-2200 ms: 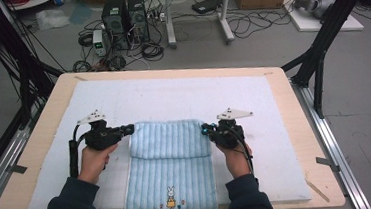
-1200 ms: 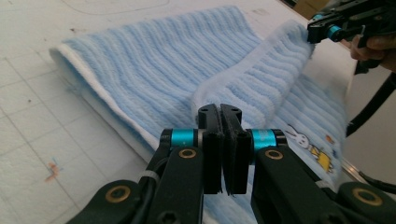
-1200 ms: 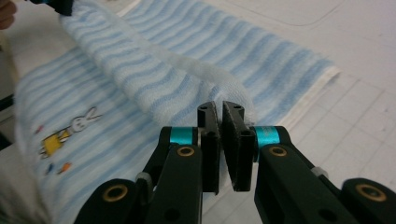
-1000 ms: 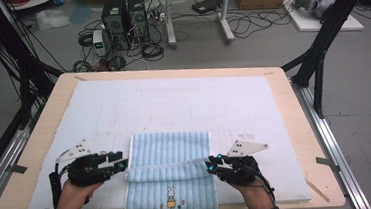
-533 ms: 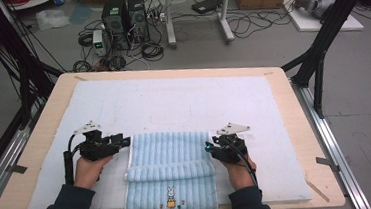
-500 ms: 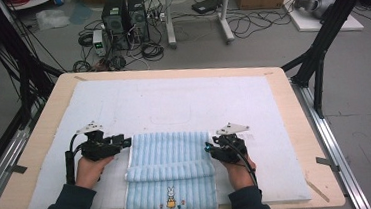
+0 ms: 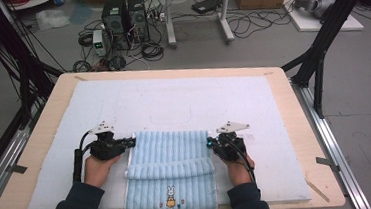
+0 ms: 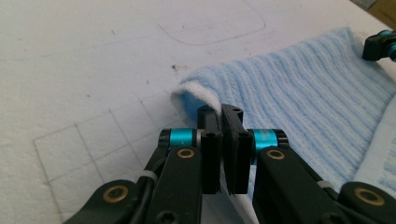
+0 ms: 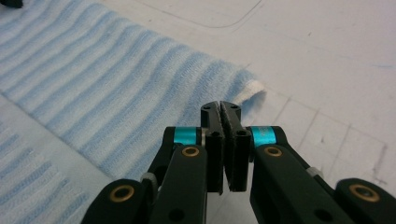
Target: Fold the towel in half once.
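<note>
A light blue striped towel (image 7: 170, 156) lies folded on the white mat, and its near flap carries a small rabbit picture (image 7: 170, 196). My left gripper (image 7: 132, 143) is at the far left corner of the folded layer. In the left gripper view the jaws of my left gripper (image 8: 220, 109) are shut at the towel's (image 8: 303, 93) raised, curled corner. My right gripper (image 7: 209, 143) is at the far right corner. Its jaws are shut in the right gripper view (image 9: 220, 106) beside the lifted corner of the towel (image 9: 116, 79).
The white mat (image 7: 173, 100) covers most of the wooden table (image 7: 171, 71), with faint pencil outlines drawn on it. The towel's near edge hangs at the table's front. Computers, cables and black frame legs stand on the floor beyond the table.
Both grippers were drawn toward the person a second ago, then went back out with the towel's edge. In the last half second they have barely moved.
</note>
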